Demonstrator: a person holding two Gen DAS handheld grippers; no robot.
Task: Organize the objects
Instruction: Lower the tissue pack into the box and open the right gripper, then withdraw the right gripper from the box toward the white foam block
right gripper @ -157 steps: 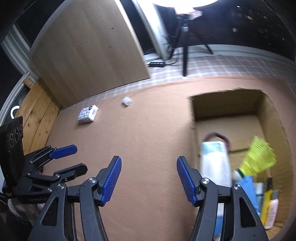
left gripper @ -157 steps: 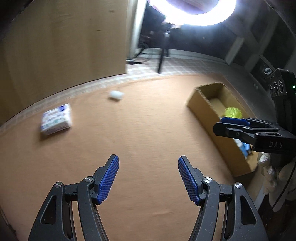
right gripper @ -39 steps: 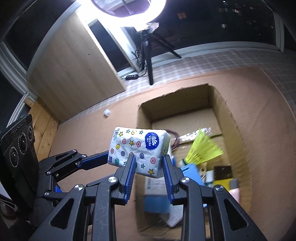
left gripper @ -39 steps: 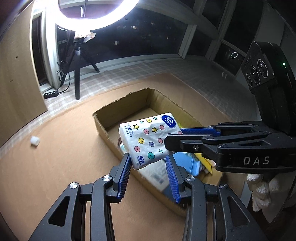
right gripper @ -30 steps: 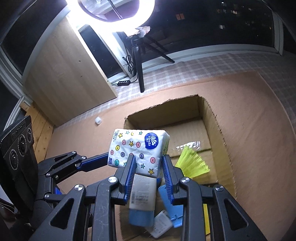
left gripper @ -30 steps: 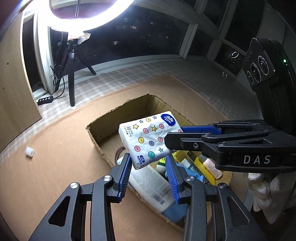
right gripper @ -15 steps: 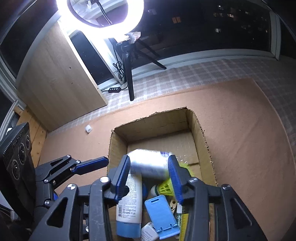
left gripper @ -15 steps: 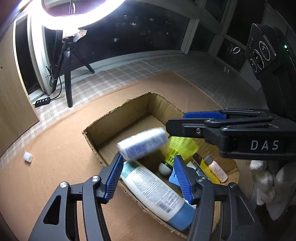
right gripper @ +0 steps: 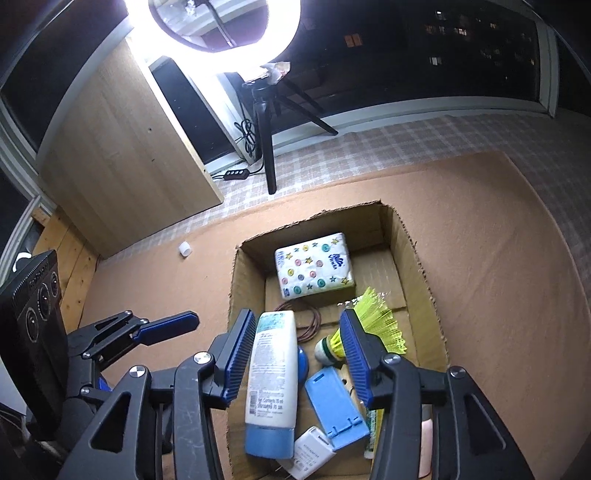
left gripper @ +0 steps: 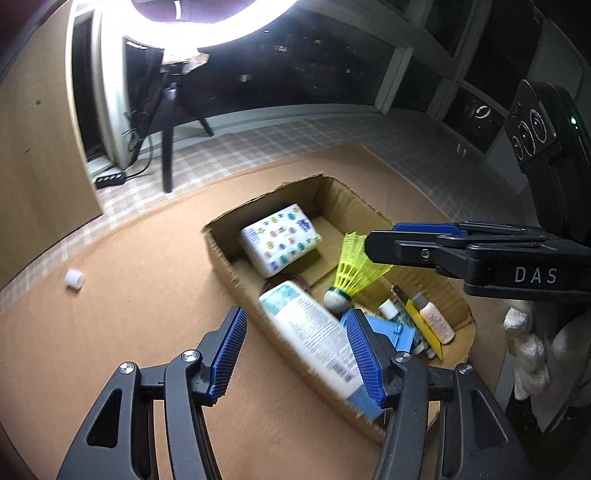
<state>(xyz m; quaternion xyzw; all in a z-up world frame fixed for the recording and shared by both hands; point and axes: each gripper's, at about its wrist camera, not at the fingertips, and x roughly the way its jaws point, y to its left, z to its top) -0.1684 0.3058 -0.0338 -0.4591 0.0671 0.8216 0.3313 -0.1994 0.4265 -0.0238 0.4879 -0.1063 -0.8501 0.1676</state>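
Tissue pack (right gripper: 315, 271), white with coloured dots and stars, lies at the far end of the cardboard box (right gripper: 417, 258), tilted slightly against the back corner and well clear of both tools. Both grippers hover above the near half of the box, each with its jaws apart and nothing between the blue pads. The right gripper (right gripper: 297, 356) has just been opening; seen past its fingers are a white lotion tube (right gripper: 272, 373) with a blue cap, lying lengthwise along the box's left wall, a blue phone stand (right gripper: 334, 404), and a yellow shuttlecock (right gripper: 369, 330) whose cork tip points toward the tube. A loop of thin brown cord (right gripper: 306, 321) sits between the tube and the tissue pack. The left gripper (left gripper: 295, 356) also has its jaws spread, having opened earlier in the last second; in its view the tissue pack (left gripper: 280, 240) rests beyond the tube (left gripper: 314, 339) and the shuttlecock (left gripper: 354, 269), with the right gripper's fingers (left gripper: 421, 240) crossing above the box's right side. Small bottles (left gripper: 432, 317) stand packed at the near right corner. Outside the box, a small white cap (left gripper: 74, 277) lies alone on the brown mat (left gripper: 129, 295), well away to the left. A ring light (right gripper: 221, 22) on a tripod glares behind.
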